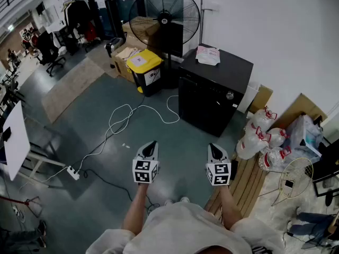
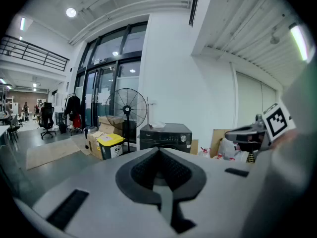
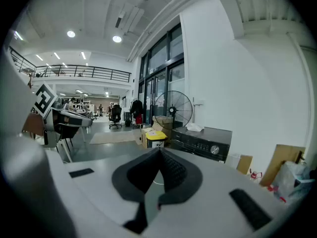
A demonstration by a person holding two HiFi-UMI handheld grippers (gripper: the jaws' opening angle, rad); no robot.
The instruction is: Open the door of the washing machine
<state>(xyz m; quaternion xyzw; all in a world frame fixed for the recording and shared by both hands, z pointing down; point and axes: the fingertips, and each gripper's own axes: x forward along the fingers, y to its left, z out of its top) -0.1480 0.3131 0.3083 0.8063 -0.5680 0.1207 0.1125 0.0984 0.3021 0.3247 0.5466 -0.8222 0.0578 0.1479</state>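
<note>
We record the left gripper [image 1: 151, 144] and the right gripper [image 1: 214, 148] held side by side in the air over the grey-green floor [image 1: 180, 136], each in one of the person's hands, both pointing forward and slightly down. In the left gripper view its dark pads [image 2: 148, 170] meet at the tip with nothing between them, so the gripper is fully closed and empty. The right gripper view shows the same: pads [image 3: 171, 172] together at the tip, nothing held. The washing machine [image 1: 212, 97], a black cabinet, stands ahead and slightly to the right of both grippers, well apart from them, with its back to the white wall [image 1: 265, 25]. Its front faces the person. A round knob [image 1: 229, 95] sits near the upper right of the front panel. The front looks flush and closed, though we cannot make out the outline of the door against the dark surface. A white packet [image 1: 207, 55] lies on its top. To its left stand a large pedestal fan [image 1: 164, 20] and a yellow-lidded bin [image 1: 144, 70], with cardboard boxes [image 1: 123, 57] beside the bin. A white cable [image 1: 124, 118] loops across the floor in front of the bin. To the right of the machine, tied plastic bags [image 1: 262, 136] rest near wooden boards [image 1: 246, 181].
</note>
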